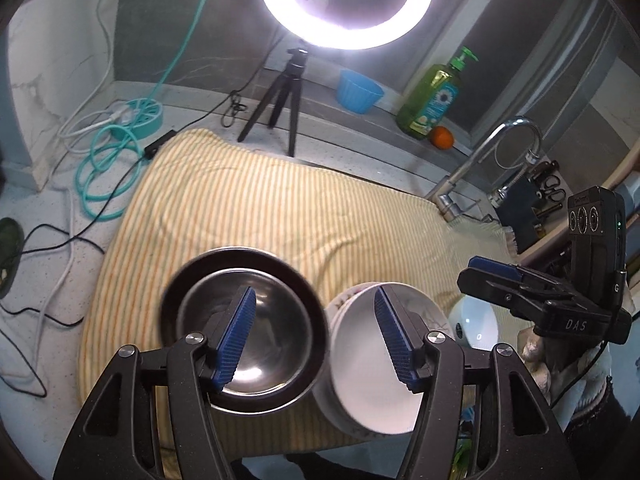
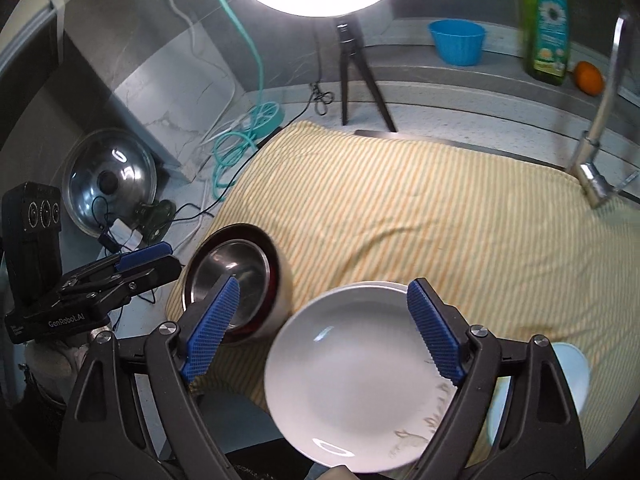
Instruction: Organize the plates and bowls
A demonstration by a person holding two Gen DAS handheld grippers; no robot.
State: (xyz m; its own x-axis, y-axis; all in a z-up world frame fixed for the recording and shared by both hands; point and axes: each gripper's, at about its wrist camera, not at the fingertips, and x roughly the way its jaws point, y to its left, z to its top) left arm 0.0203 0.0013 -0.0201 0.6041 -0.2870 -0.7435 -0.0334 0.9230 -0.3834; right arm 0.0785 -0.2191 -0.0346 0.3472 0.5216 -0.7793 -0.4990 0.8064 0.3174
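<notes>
Here, both hand-held grippers (left (image 1: 316,340), right (image 2: 324,332)) stand released above the striped towel (image 1: 280,200), leaving metal bowl (image 1: 248,332) and white plates (image 2: 352,380) grouped there.

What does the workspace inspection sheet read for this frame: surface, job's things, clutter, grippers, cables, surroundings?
Surface: yellow striped towel spread over the counter, wrinkled.
Job's things: steel bowl nested in a larger bowl; stacked white plates beside it; a white bowl at the right edge of the towel.
Clutter: blue cup, green soap bottle and an orange on the back ledge; pot lid leaning at the left.
Grippers: left gripper open, nothing between its fingers; right gripper open over the plates, holding nothing.
Cables: teal hose coiled left of the towel, with black and white leads.
Surroundings: ring light on a tripod, faucet at right.
</notes>
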